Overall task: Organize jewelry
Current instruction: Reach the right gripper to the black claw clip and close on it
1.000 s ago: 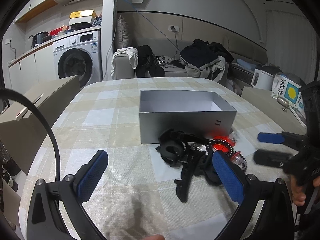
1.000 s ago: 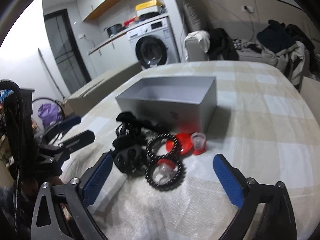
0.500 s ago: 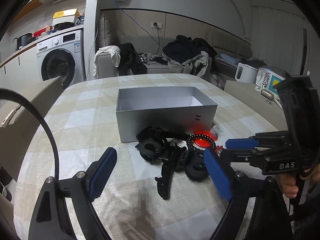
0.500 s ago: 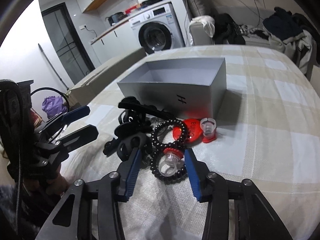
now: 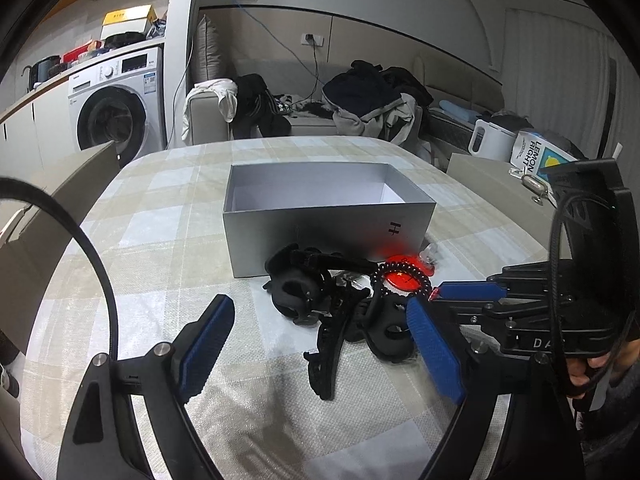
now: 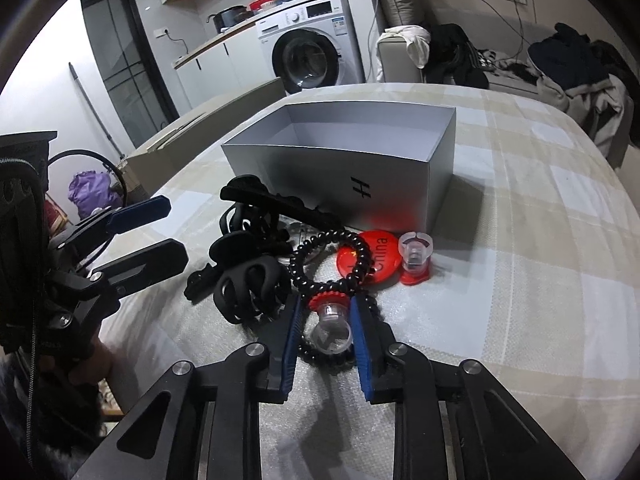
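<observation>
Right tool (image 6: 325, 322): jaws closing around the clear plastic ring with red base (image 6: 330, 326).
Left tool (image 5: 316, 344): wide open, empty.
Grey cardboard box (image 6: 340, 176): beyond both tools, empty.
Progress: nothing stored yet; the pile remains.

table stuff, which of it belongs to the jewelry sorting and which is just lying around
Part of the job:
- grey box
- toy ring between the closing right gripper jaws
- second toy ring
- black coil bracelet
- red disc
- black hair clips

Just lying about:
- washing machine
- clothes
- kettle
- lemon carton
</observation>
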{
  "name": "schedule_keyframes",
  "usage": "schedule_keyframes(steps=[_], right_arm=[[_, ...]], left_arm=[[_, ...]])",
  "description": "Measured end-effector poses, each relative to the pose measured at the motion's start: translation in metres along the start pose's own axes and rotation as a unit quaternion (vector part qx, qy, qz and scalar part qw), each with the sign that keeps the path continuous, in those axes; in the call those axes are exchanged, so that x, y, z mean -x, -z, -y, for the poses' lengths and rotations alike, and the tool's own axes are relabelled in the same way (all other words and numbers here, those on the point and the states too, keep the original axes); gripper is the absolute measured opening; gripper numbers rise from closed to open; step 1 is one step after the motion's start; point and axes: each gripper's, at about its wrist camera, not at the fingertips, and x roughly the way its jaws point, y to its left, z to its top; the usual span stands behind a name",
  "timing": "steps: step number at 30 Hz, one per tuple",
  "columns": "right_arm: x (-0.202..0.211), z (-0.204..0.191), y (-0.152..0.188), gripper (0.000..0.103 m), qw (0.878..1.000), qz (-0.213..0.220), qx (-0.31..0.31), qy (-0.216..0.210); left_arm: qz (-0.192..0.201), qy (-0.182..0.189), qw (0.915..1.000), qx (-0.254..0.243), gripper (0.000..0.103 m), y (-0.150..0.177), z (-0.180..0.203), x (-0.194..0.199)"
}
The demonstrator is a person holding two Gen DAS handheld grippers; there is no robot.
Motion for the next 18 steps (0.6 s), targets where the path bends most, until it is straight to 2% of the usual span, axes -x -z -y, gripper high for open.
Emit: schedule_keyframes(steps=[1, 4, 7, 10, 12, 15, 18], right_arm=[[0.000, 0.000, 0.000, 0.016, 1.000, 0.000, -0.001, 0.005], [0.004, 0.003, 0.002, 0.014, 1.000, 0.002, -0.011, -0.018], [0.019, 0.008, 0.004, 0.014, 0.998, 0.035, -0.023, -0.040], [0.028, 0.018, 0.006, 0.014, 0.997, 0.055, -0.041, -0.042], [0.029, 0.023, 0.005, 0.014, 0.996, 0.057, -0.051, -0.044], [0.028, 0.027, 0.005, 0.014, 0.996, 0.046, -0.054, -0.045], [0.026, 0.028, 0.005, 0.014, 0.996, 0.039, -0.057, -0.050]], left_arm=[[-0.004, 0.001, 1.0000, 0.002, 0.085, 0.000, 0.000, -0.001], [-0.006, 0.006, 0.9999, 0.006, 0.085, -0.001, -0.001, -0.002], [-0.010, 0.015, 0.9998, 0.009, 0.085, 0.000, 0.000, -0.002], [-0.019, 0.025, 0.9995, 0.001, 0.085, 0.000, 0.005, -0.004], [-0.028, 0.027, 0.9992, -0.013, 0.085, 0.001, 0.012, -0.008], [-0.044, 0.020, 0.9970, -0.061, 0.085, 0.003, 0.029, -0.014], [-0.051, 0.019, 0.9952, -0.081, 0.085, 0.002, 0.036, -0.017]])
